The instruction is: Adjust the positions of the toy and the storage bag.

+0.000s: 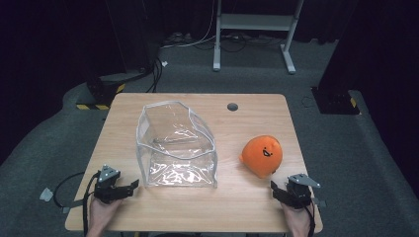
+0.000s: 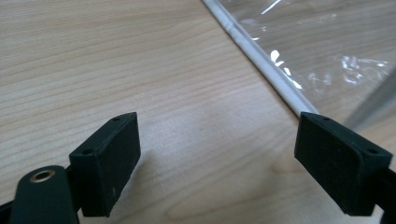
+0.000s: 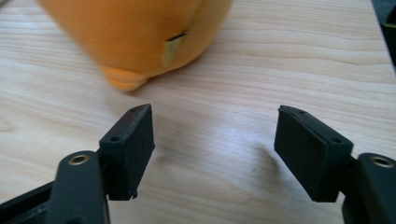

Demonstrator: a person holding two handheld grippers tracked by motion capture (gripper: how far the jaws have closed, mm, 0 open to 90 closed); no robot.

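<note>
item: wooden table (image 1: 257,207), pale grain, rounded corners, small dark round grommet (image 1: 232,106) near its far edge; its near edge is cut by the bottom of the high view. item: clear plastic bag (image 1: 176,145), soft glossy film with a whitish piped seam, standing open and crumpled at centre-left of the high view; reflections make the inner folds hard to read. in the left gripper view the clear plastic bag (image 2: 327,51) fills the upper right corner, cut off by the frame, its white seam running diagonally down to just beside the right-hand jaw; contact cannot be told. item: orange plush toy (image 1: 262,155), rounded, fuzzy, with a small black stitched face, lying at centre-right of the high view, apart from the bag. in the right gripper view the orange plush toy (image 3: 135,32) occupies the upper left, top cropped and blurred, a small tan tag and a stubby foot visible. item: left gripper (image 1: 129,187), lower left of the high view, black body with grey three-cornered plate and trailing cable, pointing towards the bag's near corner; the hand below is cut by the frame. in its own view the left gripper (image 2: 217,156) has matte black blocky pads spread wide, bare wood between them, gripping nothing. item: right gripper (image 1: 273,188), lower right of the high view, just below the toy. in its own view the right gripper (image 3: 215,149) stands wide apart over bare wood, nothing held, the toy near but beyond the tips.
</note>
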